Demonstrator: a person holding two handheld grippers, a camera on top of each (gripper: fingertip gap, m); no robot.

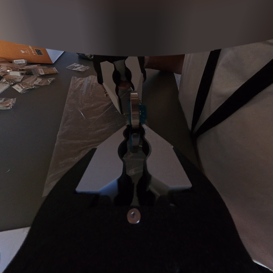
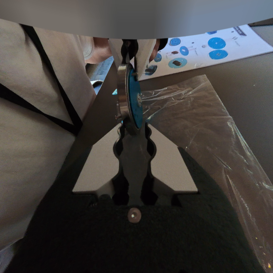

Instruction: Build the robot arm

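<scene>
Nearest in the left wrist view, the left gripper [image 1: 135, 130] has its two white fingers drawn nearly together on the lower edge of a round metal disc with a blue circuit board fixed to one face [image 1: 135, 112]. The disc stands on edge in the air, above a dark tabletop [image 1: 29, 147]. Just past it, the right gripper [image 1: 130, 100] comes in from the far side; its white fingers close on the disc's opposite edge, so the part is pinched between both tools.

In the right wrist view the right gripper [image 2: 133, 127] meets the same disc [image 2: 130, 100] at its near rim, jaws narrowed onto it, the blue face turned to the right and the steel rim to the left. The left gripper [image 2: 131, 62] grips the far rim.

Below and beyond lies a crinkled sheet of clear plastic film [image 2: 199, 125], flat on the table, its straight edges running away from the camera. Dark bare table shows along both sides of the film. To the person's side, a pale garment with black straps [image 2: 37, 103] crowds close against the grippers. Farther off lie a white printed sheet with blue circles [image 2: 221, 48], small clear packets of parts [image 1: 26, 79] scattered in a heap, and an orange cardboard box [image 1: 22, 53] at the table's far edge.
</scene>
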